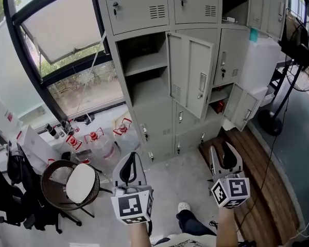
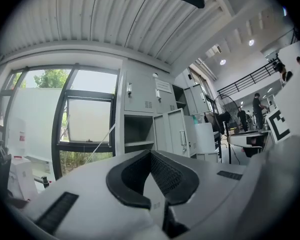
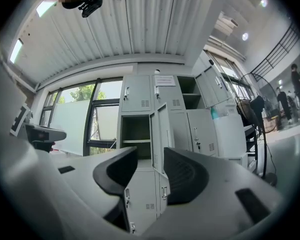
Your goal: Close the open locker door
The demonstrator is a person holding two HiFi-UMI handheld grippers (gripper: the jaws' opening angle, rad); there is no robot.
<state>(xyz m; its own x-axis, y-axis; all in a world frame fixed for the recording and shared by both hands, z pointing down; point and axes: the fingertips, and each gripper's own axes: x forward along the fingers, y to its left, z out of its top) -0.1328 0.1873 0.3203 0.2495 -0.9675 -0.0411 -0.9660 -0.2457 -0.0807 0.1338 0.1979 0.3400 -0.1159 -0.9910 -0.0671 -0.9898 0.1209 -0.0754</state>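
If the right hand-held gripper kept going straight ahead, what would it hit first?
Probably the open locker door, edge-on ahead of the right hand-held gripper; nothing nearer shows, but depth is unclear.

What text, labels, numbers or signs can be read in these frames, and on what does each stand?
None can be read.
Paper notice on an upper locker door: print too small.
Red mark on the white box: too blurred.
Marker cubes: black-and-white patterns only, no words.
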